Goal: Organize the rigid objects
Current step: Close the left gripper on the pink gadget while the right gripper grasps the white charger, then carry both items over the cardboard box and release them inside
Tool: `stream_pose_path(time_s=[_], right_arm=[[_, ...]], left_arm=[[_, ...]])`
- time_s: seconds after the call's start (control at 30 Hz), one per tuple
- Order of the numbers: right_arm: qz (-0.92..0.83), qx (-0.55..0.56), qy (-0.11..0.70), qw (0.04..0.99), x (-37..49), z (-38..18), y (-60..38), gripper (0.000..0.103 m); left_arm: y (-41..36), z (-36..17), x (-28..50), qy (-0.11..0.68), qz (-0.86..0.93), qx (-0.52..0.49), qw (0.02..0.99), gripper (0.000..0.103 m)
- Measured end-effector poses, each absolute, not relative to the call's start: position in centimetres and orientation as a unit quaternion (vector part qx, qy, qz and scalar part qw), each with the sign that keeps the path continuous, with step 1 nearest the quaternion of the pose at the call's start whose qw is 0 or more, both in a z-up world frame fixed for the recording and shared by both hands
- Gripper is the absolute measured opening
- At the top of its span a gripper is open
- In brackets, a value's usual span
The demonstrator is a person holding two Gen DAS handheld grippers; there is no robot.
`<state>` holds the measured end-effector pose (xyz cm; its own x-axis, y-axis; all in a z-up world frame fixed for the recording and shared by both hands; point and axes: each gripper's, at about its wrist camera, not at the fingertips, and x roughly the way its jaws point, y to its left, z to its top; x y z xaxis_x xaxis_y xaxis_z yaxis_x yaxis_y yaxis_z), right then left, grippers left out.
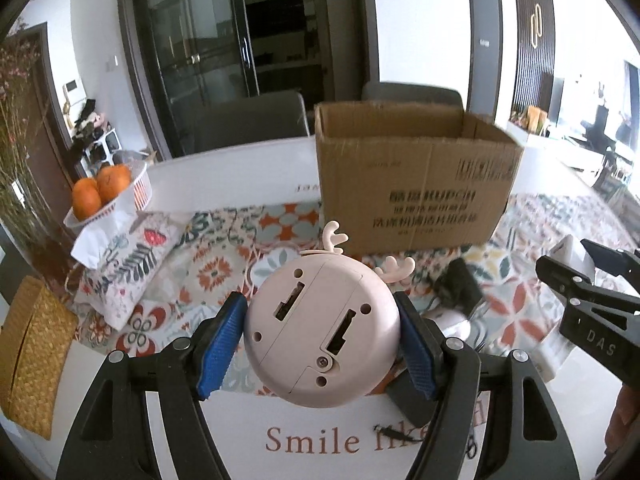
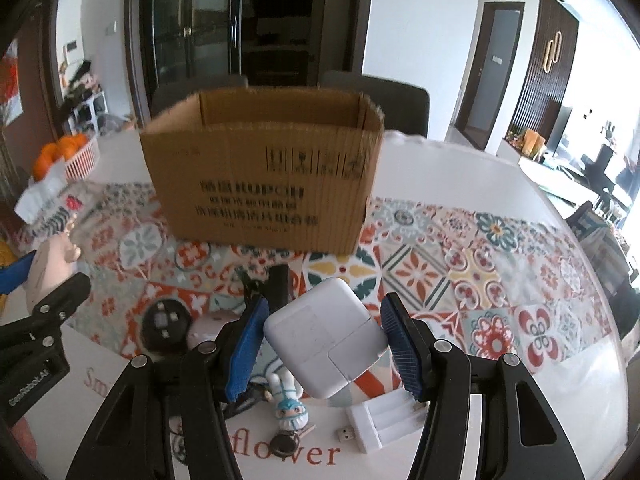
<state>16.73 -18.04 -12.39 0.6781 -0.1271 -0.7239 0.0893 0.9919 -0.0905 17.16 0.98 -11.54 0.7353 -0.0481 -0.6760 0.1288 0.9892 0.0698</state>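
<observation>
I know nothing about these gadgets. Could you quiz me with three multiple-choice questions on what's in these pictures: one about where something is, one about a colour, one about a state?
1. Where do the oranges sit?
A. in a white basket
B. inside the cardboard box
C. on a chair

2. What colour is the round antlered gadget in the left claw?
A. green
B. pale pink
C. black

3. What is the right claw doing?
A. hanging empty
B. clamping the white power adapter
C. gripping the box

Answers: 1 A, the fruit is piled in the basket at the table's left; 2 B, its underside is pink; 3 B, both blue pads press the adapter.
</observation>
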Motion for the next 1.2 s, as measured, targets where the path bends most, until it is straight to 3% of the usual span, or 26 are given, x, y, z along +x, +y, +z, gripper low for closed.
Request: stream_pose_path(time_s=[0.6,1.2], right_arm=[[-0.057,0.001,0.327,0.943,17.1,-6.5,-18.6,0.059],[-0.035,0.043,0.314,0.948,22.8,-3.1,-20.4,0.059]], left_arm=[[0.1,-6.1,19.2,0.316,-0.087,0.032,0.944,0.072],[-1.3,-2.1,24.4,0.298,-0.107,0.036,0.948,0.072]])
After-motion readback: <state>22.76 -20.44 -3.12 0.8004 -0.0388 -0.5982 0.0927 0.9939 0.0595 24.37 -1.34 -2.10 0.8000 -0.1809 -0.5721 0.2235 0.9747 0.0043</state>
